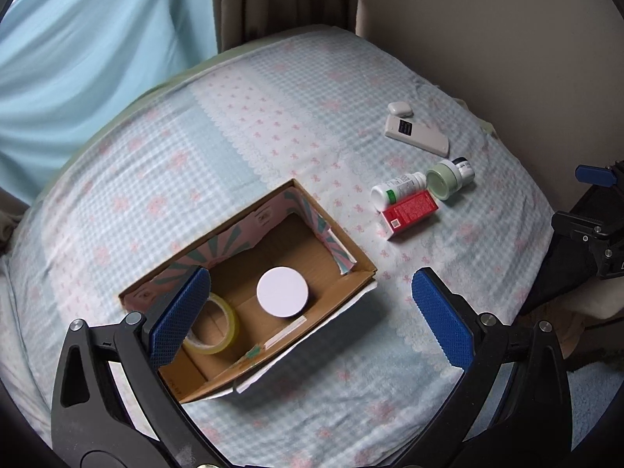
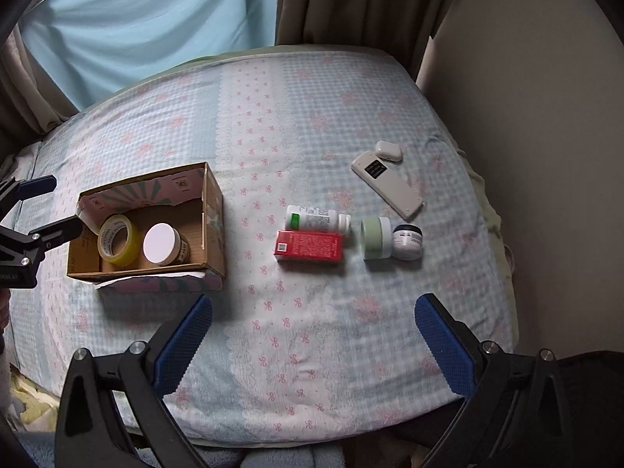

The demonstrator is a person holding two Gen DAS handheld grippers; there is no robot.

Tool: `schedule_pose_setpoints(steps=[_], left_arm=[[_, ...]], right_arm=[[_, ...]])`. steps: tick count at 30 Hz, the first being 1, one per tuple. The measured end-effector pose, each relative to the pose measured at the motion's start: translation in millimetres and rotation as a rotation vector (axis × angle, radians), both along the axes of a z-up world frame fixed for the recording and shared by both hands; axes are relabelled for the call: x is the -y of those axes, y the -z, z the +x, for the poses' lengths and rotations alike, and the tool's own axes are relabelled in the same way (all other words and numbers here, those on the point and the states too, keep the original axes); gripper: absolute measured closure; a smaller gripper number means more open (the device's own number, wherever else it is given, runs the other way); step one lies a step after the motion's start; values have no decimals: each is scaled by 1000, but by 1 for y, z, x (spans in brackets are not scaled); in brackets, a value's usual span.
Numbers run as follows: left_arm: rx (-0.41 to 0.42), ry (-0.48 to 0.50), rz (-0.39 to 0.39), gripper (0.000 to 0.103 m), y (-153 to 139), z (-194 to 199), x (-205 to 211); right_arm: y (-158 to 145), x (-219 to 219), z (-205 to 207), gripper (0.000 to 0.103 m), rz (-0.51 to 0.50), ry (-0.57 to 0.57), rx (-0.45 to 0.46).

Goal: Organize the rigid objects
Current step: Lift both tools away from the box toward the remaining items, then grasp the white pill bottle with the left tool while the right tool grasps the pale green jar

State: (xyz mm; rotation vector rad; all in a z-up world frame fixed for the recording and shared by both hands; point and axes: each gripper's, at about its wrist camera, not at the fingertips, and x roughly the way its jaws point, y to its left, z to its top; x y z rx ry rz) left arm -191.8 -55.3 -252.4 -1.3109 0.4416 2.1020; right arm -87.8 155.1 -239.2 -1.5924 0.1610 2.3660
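The left wrist view looks straight down into the cardboard box (image 1: 249, 292), with the left hand-held gripper (image 1: 312, 312) hanging over it, jaws spread wide and empty. The right wrist view shows the same box (image 2: 212, 214) from the side, and there the printed lettering on the tape roll (image 2: 119, 243) and the side label of the white-lidded jar (image 2: 163, 249) can be seen, which the overhead view hides. The right hand-held gripper (image 2: 314, 341) is also wide open, holding nothing, above bare bedding.

Everything lies on a bed (image 2: 312, 117) covered in pale blue check fabric with pink bows. Behind it hang a light blue curtain (image 2: 148, 15) and a brown drape (image 2: 358, 0).

Outside the box, to its right, lie a white bottle (image 2: 316, 220) on its side, touching a red carton (image 2: 310, 247). Beside them are a green jar (image 2: 374, 238) and a small dark-lidded jar (image 2: 407, 241), touching. Farther back are a remote control (image 2: 386, 185) and a white earbud case (image 2: 388, 151).
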Motion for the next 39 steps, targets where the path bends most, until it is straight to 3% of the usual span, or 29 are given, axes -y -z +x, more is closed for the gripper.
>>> schedule_pose_setpoints(steps=[5,10,15,18,23,29,34,39], left_arm=[[-50,36,8,0,-13,4,-34],[-5,91,-65,0,-6,-7,-73],[-42,203,-74,0,2,-14,-110],[-22,290,-97,0,17,-23,-137],[21,447,-152,0,55,-41,-186],[53,630,-255,0,125,-60,-238],[120,723,-290,3,181,-71,-266],[172,795,-347,11,224,-68,-284]], right_arm=[[-3,-35,16,0,-22,78,-50],[-1,-57,13,0,-23,118,-84],[9,-76,1,0,-24,149,-94],[20,-88,-6,0,-22,173,-89],[50,-105,-18,1,-35,206,-89],[99,-117,-42,10,-10,164,-61],[144,-120,-66,18,15,111,-26],[182,-127,-77,28,-26,108,2]])
